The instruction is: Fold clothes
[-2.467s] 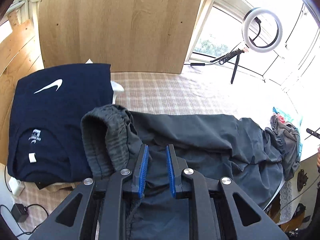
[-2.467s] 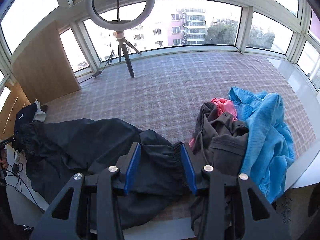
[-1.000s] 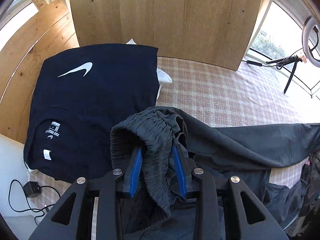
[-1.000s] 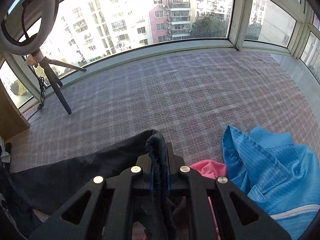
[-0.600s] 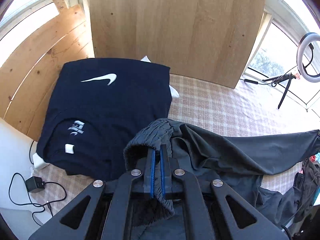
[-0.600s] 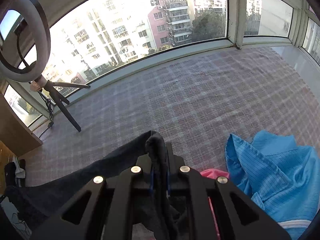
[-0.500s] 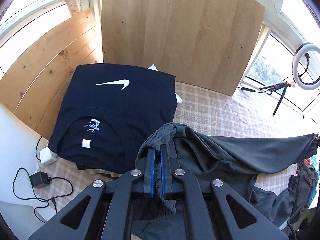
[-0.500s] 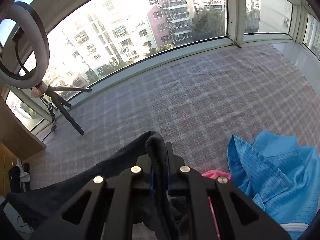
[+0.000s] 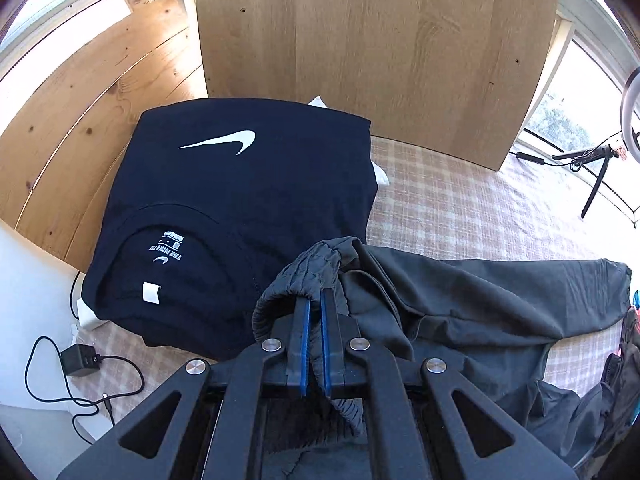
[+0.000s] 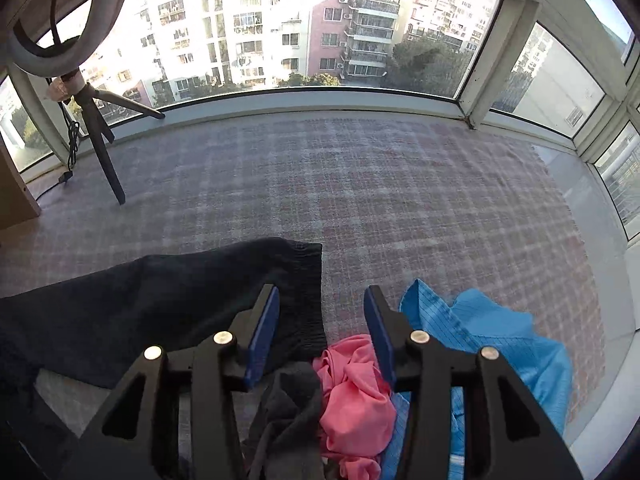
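Observation:
Dark grey trousers lie stretched across the checked cloth. My left gripper is shut on their elastic waistband, beside a folded navy T-shirt with a white swoosh. In the right wrist view the trouser leg's cuff end lies flat on the cloth. My right gripper is open and empty just above the cuff's right edge.
A heap of unfolded clothes lies below the right gripper: a pink garment, a blue shirt, a grey one. A ring light on a tripod stands at the back left. Wooden boards stand behind the T-shirt. A charger and cable lie left.
My right gripper has opened and let go of the trouser cuff, which now lies flat on the cloth. My left gripper stays shut on the waistband and has pulled back slightly.

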`<move>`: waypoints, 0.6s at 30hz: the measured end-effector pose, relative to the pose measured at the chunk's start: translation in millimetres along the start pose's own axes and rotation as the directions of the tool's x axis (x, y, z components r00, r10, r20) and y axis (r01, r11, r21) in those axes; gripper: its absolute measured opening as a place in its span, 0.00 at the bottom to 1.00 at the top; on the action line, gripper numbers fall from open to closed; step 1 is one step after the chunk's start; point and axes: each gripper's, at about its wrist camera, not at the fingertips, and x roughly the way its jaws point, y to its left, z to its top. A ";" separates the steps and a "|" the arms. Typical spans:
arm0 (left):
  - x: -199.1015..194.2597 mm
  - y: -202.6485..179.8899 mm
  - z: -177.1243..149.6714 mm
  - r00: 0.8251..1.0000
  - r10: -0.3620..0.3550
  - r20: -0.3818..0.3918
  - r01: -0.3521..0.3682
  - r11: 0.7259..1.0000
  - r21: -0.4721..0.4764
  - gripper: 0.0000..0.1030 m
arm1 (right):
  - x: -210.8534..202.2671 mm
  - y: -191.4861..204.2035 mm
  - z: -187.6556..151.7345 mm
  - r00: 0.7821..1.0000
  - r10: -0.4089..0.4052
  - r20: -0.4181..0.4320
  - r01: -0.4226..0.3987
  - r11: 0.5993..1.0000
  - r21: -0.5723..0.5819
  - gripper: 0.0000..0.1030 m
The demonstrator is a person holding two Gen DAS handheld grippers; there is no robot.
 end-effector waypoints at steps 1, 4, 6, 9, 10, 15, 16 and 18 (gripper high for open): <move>3.4 -1.5 0.6 1.000 0.001 -0.005 -0.001 1.000 0.003 0.04 | 0.5 -5.5 -4.9 0.999 0.040 -0.007 -0.040 0.999 0.007 0.42; 13.7 -5.8 2.4 1.000 0.004 -0.020 -0.003 1.000 0.010 0.04 | 17.8 9.0 -22.2 0.994 0.086 -0.071 -0.092 0.992 -0.089 0.42; 19.8 -8.3 3.5 1.000 0.005 -0.030 -0.005 1.000 0.015 0.04 | 35.2 26.6 -33.1 0.994 0.035 -0.108 -0.056 0.979 -0.198 0.42; 21.2 -8.4 3.1 0.999 0.006 -0.038 -0.005 1.000 0.013 0.04 | 49.9 59.7 -52.3 0.991 0.027 -0.132 -0.077 0.918 -0.389 0.42; 21.7 -8.4 3.0 0.999 0.006 -0.041 -0.005 1.000 0.012 0.04 | 49.4 75.2 -60.6 0.991 0.032 -0.129 -0.090 0.876 -0.473 0.42; 24.6 -7.9 3.2 0.999 0.003 -0.053 -0.003 1.000 0.003 0.04 | 51.7 131.4 -95.3 0.987 0.031 -0.157 -0.139 0.661 -0.738 0.42; 25.2 -8.0 3.2 0.998 0.003 -0.055 -0.003 1.000 0.001 0.04 | 54.3 137.6 -98.7 0.985 0.032 -0.167 -0.150 0.634 -0.759 0.42; 26.6 -8.0 3.0 0.998 0.006 -0.057 -0.006 1.000 -0.002 0.04 | 59.1 143.2 -97.8 0.982 0.039 -0.183 -0.167 0.620 -0.766 0.42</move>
